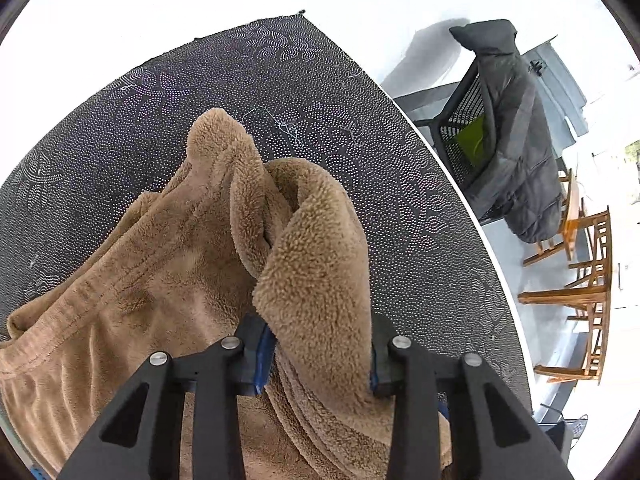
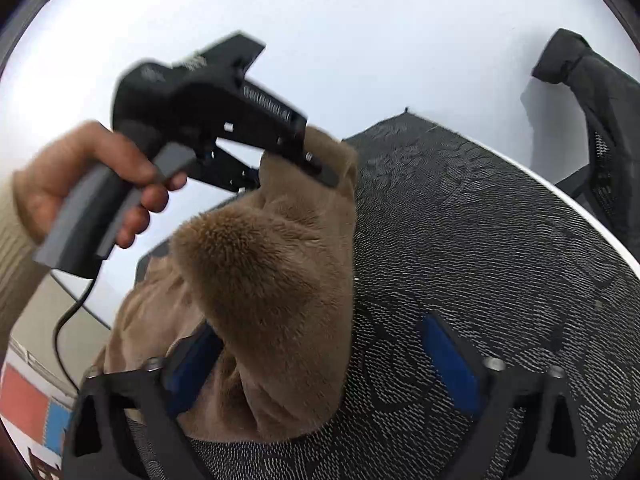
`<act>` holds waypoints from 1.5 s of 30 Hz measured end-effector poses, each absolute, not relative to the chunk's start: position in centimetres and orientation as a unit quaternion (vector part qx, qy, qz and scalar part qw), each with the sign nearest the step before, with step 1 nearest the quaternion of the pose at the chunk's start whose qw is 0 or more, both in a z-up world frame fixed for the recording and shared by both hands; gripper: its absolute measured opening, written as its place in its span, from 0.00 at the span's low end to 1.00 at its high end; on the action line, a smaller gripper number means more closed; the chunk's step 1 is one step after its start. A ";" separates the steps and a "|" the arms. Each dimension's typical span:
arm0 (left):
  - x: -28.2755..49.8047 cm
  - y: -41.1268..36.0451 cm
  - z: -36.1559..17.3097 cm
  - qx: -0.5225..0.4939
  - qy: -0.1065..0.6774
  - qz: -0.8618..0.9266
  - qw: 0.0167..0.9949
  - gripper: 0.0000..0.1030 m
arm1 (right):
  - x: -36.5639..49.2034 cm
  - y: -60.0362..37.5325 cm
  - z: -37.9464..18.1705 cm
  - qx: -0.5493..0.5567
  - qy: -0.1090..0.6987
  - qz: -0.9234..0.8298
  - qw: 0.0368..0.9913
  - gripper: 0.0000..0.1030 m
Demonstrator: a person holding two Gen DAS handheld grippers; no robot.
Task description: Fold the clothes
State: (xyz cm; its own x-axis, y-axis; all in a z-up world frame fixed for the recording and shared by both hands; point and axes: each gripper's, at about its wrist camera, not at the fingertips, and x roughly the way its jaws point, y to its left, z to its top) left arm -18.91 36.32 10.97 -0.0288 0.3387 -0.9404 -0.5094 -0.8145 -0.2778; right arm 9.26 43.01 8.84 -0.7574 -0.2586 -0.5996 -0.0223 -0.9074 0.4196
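A brown fleece garment [image 1: 168,272] lies bunched on the dark dotted tablecloth [image 1: 360,128]. My left gripper [image 1: 320,360] is shut on a thick fold of it, and the fleece fills the space between both fingers. In the right wrist view that fold of the garment [image 2: 272,280] hangs lifted off the table from the left gripper [image 2: 320,164], which a hand [image 2: 80,176] holds. My right gripper [image 2: 320,364] stands open with its blue pads wide apart. The hanging fleece brushes its left finger [image 2: 192,364], while the right finger [image 2: 452,364] is over bare tablecloth.
The tablecloth [image 2: 480,240] covers a round white table whose rim [image 1: 492,248] curves along the right. Beyond it stands a black mesh chair [image 1: 464,128] draped with a dark jacket [image 1: 516,140], then wooden chairs [image 1: 588,280]. A cable [image 2: 60,328] trails from the left gripper's handle.
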 end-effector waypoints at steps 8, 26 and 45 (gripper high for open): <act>-20.5 32.4 11.7 -0.618 -0.008 0.716 0.325 0.33 | 9.6 39.8 10.7 0.318 -0.122 -0.939 0.039 0.24; -19.2 7.0 16.9 -0.522 -0.206 0.759 0.331 0.31 | 12.9 22.1 18.8 0.222 0.044 -0.965 0.131 0.21; -13.9 -10.5 7.8 -0.496 -0.340 0.748 0.281 0.31 | 15.5 8.9 13.3 0.263 0.160 -0.921 0.236 0.21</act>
